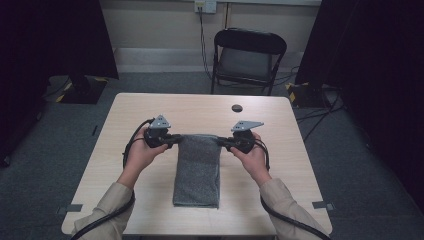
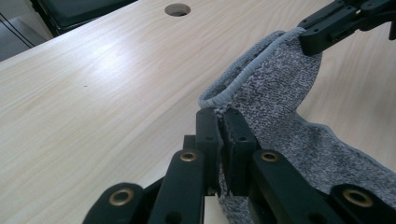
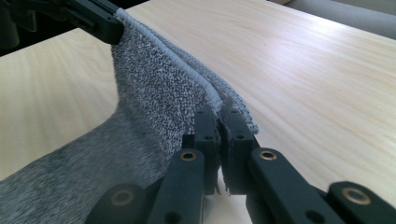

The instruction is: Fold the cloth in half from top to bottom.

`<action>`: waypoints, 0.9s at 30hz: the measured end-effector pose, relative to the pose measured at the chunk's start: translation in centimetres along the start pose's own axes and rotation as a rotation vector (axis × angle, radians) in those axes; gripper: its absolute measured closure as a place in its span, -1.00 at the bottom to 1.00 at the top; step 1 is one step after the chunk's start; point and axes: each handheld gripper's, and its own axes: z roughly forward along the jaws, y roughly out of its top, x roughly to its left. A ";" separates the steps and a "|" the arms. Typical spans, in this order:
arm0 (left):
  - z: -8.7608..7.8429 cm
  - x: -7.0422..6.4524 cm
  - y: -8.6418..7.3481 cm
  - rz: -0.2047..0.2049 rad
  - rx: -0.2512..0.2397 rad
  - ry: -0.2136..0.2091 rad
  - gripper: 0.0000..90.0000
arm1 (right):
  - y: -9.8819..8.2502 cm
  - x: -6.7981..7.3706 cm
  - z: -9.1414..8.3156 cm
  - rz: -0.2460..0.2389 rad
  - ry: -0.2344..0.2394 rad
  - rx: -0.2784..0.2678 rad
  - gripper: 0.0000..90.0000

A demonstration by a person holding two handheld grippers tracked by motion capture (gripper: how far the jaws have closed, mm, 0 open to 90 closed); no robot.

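Recording studio: black curtains [image 1: 45, 40], lone folding chair [image 1: 247, 57].

cloth: I see a grey knit towel [image 1: 197, 172], folded
pose: far edge lifted, near end flat on table [image 1: 130, 112]

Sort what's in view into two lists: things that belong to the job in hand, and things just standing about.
In the job:
- grey cloth, far edge lifted off the table
- left gripper, shut on one far corner
- right gripper, shut on the other far corner

Standing about:
- black folding chair beyond the table
- round hole in the tabletop
- cables on the floor
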 end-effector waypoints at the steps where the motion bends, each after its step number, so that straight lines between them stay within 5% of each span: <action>1: -0.1 -0.1 0.0 0.008 0.006 0.000 0.91 | -0.2 0.2 -0.2 -0.001 0.006 -0.001 0.93; 15: -1.2 -2.6 -1.9 0.036 0.012 -0.037 0.91 | -1.7 2.0 -2.2 -0.023 0.058 -0.014 0.93; 27: -1.6 -4.7 -5.9 0.032 0.086 -0.082 0.91 | -4.1 4.7 -2.7 -0.054 0.134 0.026 0.93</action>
